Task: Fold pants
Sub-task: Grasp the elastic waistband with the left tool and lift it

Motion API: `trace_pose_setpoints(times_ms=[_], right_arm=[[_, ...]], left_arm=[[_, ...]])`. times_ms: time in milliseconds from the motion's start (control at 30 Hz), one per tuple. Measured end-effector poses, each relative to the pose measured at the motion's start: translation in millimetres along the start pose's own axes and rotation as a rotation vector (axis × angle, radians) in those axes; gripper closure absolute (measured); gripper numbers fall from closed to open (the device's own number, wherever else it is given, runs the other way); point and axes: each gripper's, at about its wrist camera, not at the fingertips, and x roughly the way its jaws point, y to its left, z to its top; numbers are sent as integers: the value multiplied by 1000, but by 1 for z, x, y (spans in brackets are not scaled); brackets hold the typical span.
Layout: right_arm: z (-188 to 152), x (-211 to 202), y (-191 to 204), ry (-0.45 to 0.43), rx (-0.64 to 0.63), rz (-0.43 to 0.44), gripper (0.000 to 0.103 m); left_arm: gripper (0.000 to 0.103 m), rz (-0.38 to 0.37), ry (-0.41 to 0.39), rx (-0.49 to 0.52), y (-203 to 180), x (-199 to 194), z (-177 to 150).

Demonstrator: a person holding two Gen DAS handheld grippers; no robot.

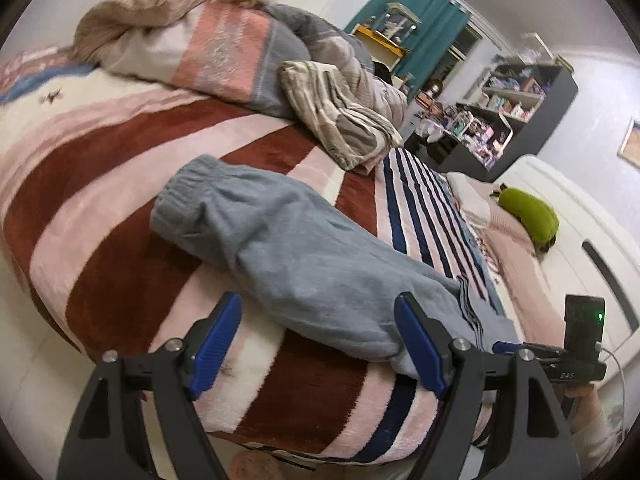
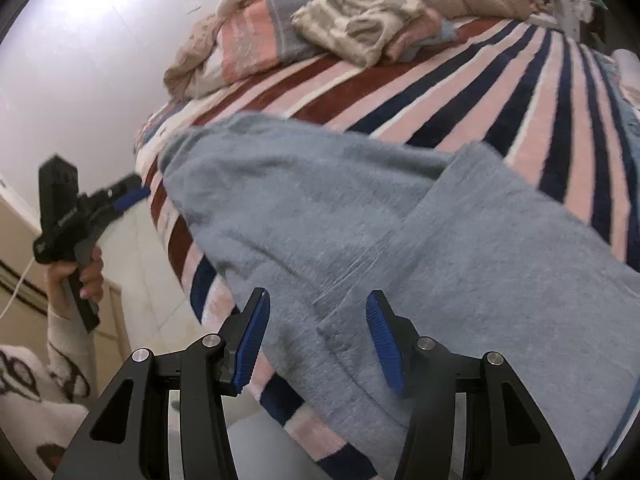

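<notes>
Grey sweatpants (image 1: 292,256) lie on the striped bedspread (image 1: 120,184), waistband at the far left, legs running toward the near right edge. My left gripper (image 1: 324,340) is open just before the bed edge, its jaws on either side of the near leg part, holding nothing. In the right wrist view the pants (image 2: 360,216) fill the middle, one layer folded over another. My right gripper (image 2: 316,340) is open low over the fabric at the bed edge, and empty. The left gripper shows there at far left (image 2: 128,198), the right gripper in the left view at right (image 1: 508,347).
A rumpled pink and grey quilt (image 1: 224,52) and a striped folded cloth (image 1: 340,120) lie at the far side of the bed. A green cushion (image 1: 528,216) sits on a pink surface at right. Shelves (image 1: 500,112) stand beyond. Floor tiles (image 2: 148,264) lie beside the bed.
</notes>
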Motion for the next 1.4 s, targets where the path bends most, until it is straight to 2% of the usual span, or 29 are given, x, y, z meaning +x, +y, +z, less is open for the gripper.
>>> trace_pose_setpoints(times_ms=[167,233,433,567,667,700,733,767,833,933,1000,1100,1200,1400], right_arm=[[4,-33,-11,-113,95,-52,56],[2,-43,-16,-152,141,-67,56],[-1,-59,-26,-215,226,-88,56],[-5,-61,-33,-225,261,-98,56],[-7,-61,-39,-230,283,-97,56],[-6,-60,-41,-233,291,-95,56],[-7,-59,-43,-235,296,-93,56],[-7,-59,-45,-240,304,-91,56],[-6,-58,-47,-245,316,-87,56],[-7,-60,-50,-255,324,-85,56],[-7,-63,-50,-263,328,-87,56],[-8,-68,-53,-272,336,-85,56],[-11,-73,-55,-283,342,-88,56],[-19,-78,-60,-295,350,-94,56]], left_arm=[[23,-88,6,-172,26,17,2],[23,-119,-4,-210,33,25,5],[23,-159,-26,-348,60,58,19],[23,-149,-55,-344,58,67,33],[24,-172,-64,-355,54,76,42],[27,-179,-67,-360,53,79,44],[39,-176,-69,-363,52,81,45],[46,-171,-66,-364,52,85,47],[77,-162,-57,-369,52,93,50],[88,-141,-78,-313,49,90,59],[90,-137,-103,-262,42,84,68],[91,-135,-150,-205,33,71,82],[91,-98,-191,-130,17,59,94],[91,-132,-218,-4,-27,40,106]])
